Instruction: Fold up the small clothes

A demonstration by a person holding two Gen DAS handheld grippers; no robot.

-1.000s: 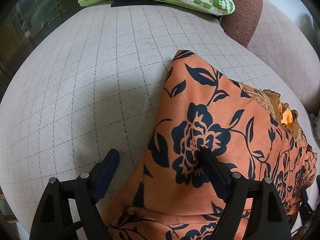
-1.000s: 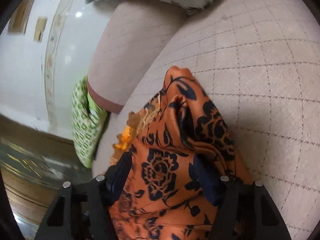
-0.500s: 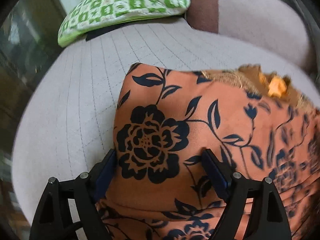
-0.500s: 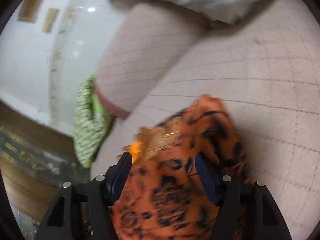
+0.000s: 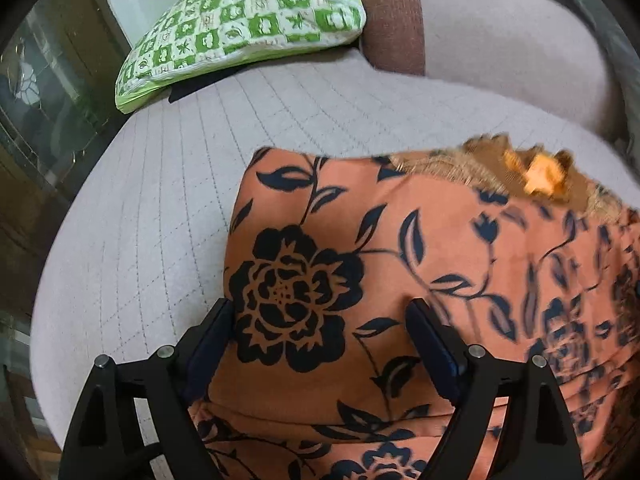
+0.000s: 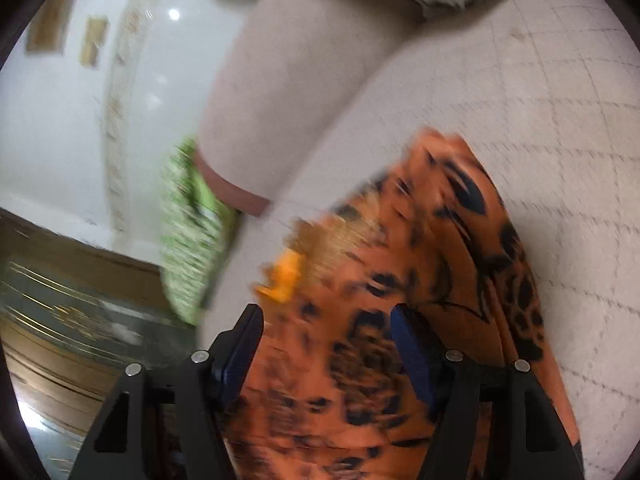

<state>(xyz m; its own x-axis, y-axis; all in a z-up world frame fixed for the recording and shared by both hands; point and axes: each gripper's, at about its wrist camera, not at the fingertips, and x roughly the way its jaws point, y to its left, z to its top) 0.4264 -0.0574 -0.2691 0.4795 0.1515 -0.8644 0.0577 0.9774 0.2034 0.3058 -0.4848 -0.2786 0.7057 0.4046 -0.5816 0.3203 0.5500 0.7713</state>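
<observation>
- Left wrist: since a second ago my view has swung, and the dress now fills more of it, lying on the sofa below the green pillow. My left gripper stands wide over it, gripping nothing.
- Right wrist: my right gripper is spread over the blurred dress on the sofa; I cannot tell whether it grips.

1 orange floral garment, 1 green checked pillow, 2 tools.

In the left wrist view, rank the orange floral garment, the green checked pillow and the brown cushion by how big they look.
1. Garment, though it lies nearest the camera.
2. Pillow.
3. Brown cushion, partly hidden by the pillow, so its true size is unsure.
</observation>
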